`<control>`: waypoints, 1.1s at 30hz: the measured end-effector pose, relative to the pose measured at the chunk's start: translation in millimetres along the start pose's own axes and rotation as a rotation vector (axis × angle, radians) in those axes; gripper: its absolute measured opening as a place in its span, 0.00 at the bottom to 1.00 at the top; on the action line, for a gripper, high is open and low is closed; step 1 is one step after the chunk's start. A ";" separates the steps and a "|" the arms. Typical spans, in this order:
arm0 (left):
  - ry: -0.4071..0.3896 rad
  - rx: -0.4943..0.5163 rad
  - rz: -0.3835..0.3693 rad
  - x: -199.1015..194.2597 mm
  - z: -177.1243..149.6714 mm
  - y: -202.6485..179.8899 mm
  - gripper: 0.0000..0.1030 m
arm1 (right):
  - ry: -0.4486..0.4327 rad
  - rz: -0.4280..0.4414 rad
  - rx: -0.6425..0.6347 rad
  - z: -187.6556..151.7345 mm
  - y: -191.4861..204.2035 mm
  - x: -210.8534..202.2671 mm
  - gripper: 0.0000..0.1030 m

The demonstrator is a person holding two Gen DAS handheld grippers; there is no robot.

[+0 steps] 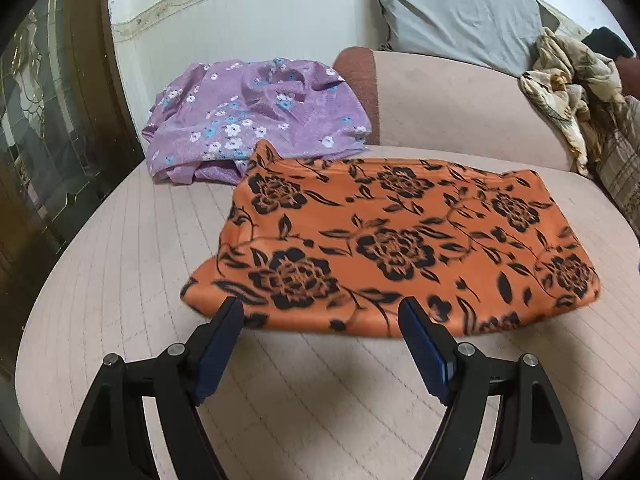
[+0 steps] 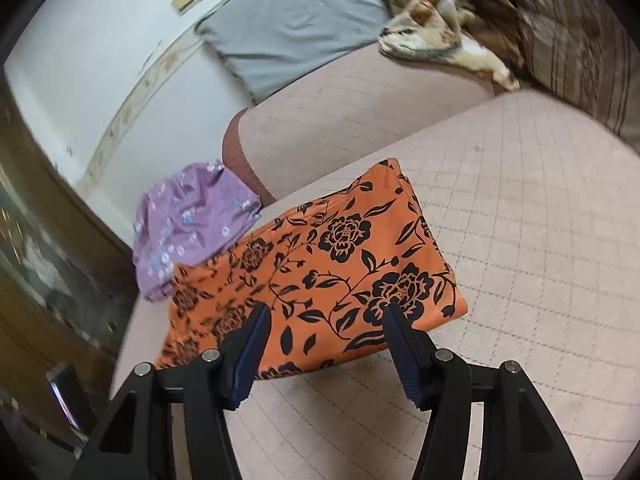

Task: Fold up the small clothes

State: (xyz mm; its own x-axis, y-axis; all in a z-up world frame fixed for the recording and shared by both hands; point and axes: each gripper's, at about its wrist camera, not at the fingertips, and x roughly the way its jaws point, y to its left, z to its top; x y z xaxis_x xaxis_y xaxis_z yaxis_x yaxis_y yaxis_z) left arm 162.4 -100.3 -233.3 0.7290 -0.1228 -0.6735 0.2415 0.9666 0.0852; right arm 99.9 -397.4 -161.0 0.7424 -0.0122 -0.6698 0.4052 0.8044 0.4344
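An orange garment with black flowers (image 1: 392, 240) lies folded flat in a rectangle on the quilted sofa seat (image 1: 120, 280). It also shows in the right wrist view (image 2: 320, 272). My left gripper (image 1: 320, 304) is open and empty, hovering just over the garment's near edge at its left end. My right gripper (image 2: 324, 308) is open and empty above the garment's near right part. A purple flowered garment (image 1: 256, 116) lies crumpled behind the orange one, at the seat's far left; it also shows in the right wrist view (image 2: 192, 224).
A pink sofa backrest (image 1: 460, 112) rises behind the seat. A grey pillow (image 1: 452, 12) leans on the wall. A crumpled beige patterned blanket (image 1: 568, 92) and a striped cushion (image 2: 580, 52) lie at the right. A dark wooden glass door (image 1: 48, 128) stands at the left.
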 end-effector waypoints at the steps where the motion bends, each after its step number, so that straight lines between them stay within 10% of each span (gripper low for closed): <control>1: -0.006 0.002 0.018 3.0 1.8 1.3 0.78 | 0.004 -0.016 -0.020 -3.0 3.3 0.1 0.60; 8: 0.000 0.004 0.113 27.0 12.3 18.8 0.78 | 0.066 -0.127 -0.147 -17.5 17.7 24.5 0.60; 33: -0.004 0.026 0.139 29.8 14.9 50.1 0.78 | 0.122 -0.099 -0.092 -11.0 7.7 50.6 0.60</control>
State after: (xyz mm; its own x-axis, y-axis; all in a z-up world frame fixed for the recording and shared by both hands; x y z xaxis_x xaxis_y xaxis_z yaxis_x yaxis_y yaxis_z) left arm 205.7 -58.9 -238.1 0.7593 0.0107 -0.6506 0.1546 0.9683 0.1964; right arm 134.8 -385.3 -198.2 0.6288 -0.0266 -0.7771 0.4185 0.8539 0.3093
